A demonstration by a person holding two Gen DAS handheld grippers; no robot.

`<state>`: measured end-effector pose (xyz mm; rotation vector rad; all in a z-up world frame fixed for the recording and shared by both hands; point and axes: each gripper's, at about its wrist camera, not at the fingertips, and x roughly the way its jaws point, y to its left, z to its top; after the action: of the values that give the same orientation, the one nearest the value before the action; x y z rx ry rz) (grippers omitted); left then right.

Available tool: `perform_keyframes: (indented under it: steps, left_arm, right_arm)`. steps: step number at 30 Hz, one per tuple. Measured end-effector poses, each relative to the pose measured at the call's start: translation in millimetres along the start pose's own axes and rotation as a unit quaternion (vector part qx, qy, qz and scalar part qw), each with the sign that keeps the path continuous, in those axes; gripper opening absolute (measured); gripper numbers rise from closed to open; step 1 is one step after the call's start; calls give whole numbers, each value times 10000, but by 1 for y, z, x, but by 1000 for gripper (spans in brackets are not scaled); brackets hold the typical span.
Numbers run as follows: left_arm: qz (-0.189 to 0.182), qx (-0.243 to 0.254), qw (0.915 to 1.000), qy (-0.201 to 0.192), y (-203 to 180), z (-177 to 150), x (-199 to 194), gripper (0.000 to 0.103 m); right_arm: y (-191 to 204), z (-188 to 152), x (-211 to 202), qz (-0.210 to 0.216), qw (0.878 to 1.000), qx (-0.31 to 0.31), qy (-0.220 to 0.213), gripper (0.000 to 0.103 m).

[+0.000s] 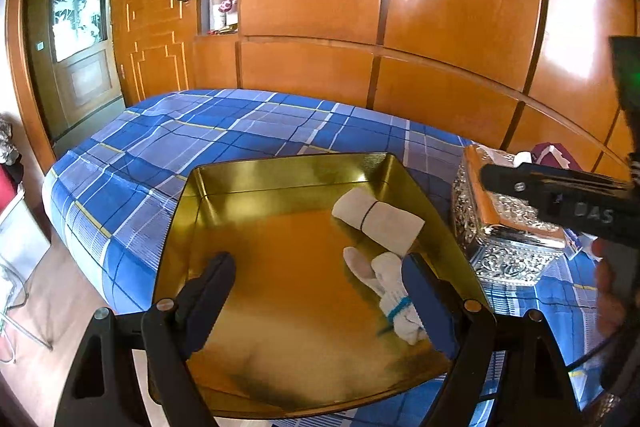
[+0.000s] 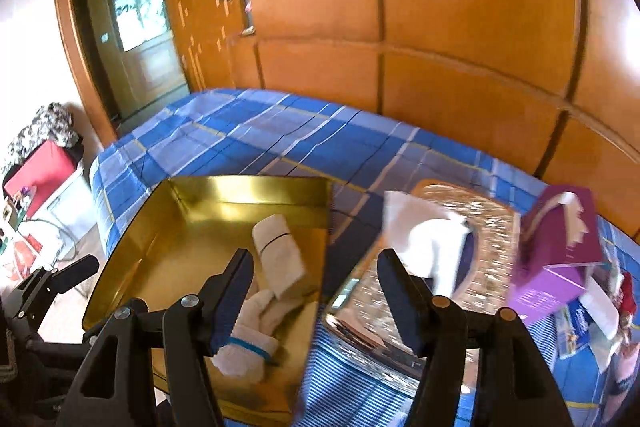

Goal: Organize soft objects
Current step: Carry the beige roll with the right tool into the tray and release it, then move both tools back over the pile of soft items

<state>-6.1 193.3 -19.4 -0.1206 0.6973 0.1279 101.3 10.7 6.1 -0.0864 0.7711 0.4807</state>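
The left claw (image 1: 316,301) is gaping wide over a gold tin tray (image 1: 280,163) sitting on the bed (image 1: 160,139) with its blue plaid sheet. Inside the tray, a rolled white cloth (image 1: 378,219) tied with a dark band is lying toward the right wall, and a white bundle with a blue band (image 1: 394,297) is lying just beside the claw's right finger. Farther right, an ornate silver tissue box (image 1: 508,247) is standing beside the tray, and the right claw (image 2: 316,301) is hanging spread wide above their meeting edge, holding nothing. A purple box (image 2: 556,251) is tilting at the far right.

glossy metal tray (image 1: 288,187), cloth rolls (image 1: 378,219)
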Motion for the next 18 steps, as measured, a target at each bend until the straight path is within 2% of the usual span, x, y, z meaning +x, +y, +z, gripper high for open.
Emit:
perform_keyframes:
  steps: [8, 18]
  left_arm:
    - [-138, 256, 9995, -97, -18, 0, -9, 85]
    - [-350, 694, 9969, -143, -48, 0, -19, 85]
  right_arm:
    - [-48, -12, -40, -396, 9976, 461, -346, 65]
    - [-130, -39, -69, -1131, 9857, 1190, -367, 65]
